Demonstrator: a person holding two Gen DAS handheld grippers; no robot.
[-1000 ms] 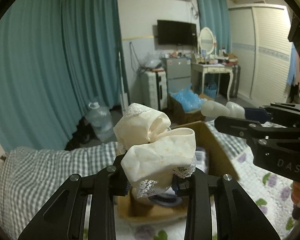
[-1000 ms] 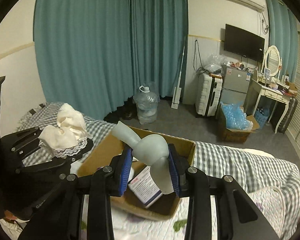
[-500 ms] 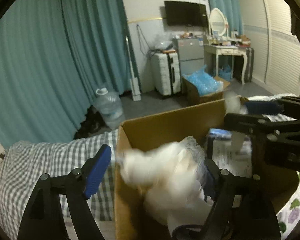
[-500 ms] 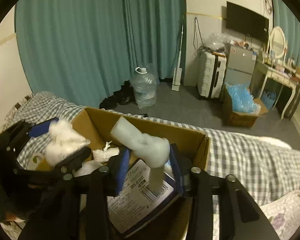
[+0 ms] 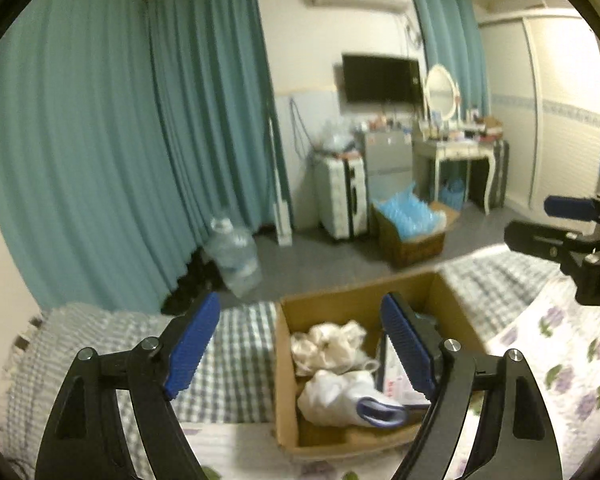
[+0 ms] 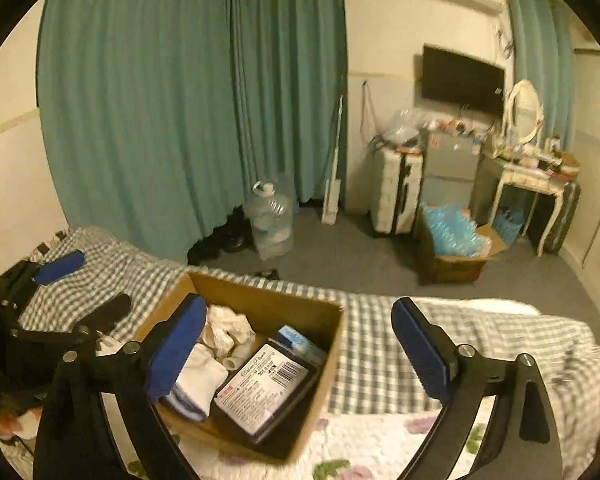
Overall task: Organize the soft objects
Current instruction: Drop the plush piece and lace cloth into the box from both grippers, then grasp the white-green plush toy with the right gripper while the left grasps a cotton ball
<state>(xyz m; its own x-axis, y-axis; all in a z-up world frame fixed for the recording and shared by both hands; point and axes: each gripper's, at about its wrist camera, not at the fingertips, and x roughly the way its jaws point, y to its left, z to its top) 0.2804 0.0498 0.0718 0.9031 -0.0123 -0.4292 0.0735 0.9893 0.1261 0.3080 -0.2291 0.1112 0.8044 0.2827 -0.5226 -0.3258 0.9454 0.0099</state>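
Matt cardboard box (image 6: 320, 344), crumpled cloth (image 6: 224, 330), glossy packet (image 6: 260, 392)

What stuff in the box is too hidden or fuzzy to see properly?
- Cardboard box floor, right wrist view: covered by the dark packet and white sock.
- Cream cloth, left wrist view: blurred, shape unclear.
- Packet's small print: too small.
- Box's near corner, left wrist view: behind the left gripper jaws.
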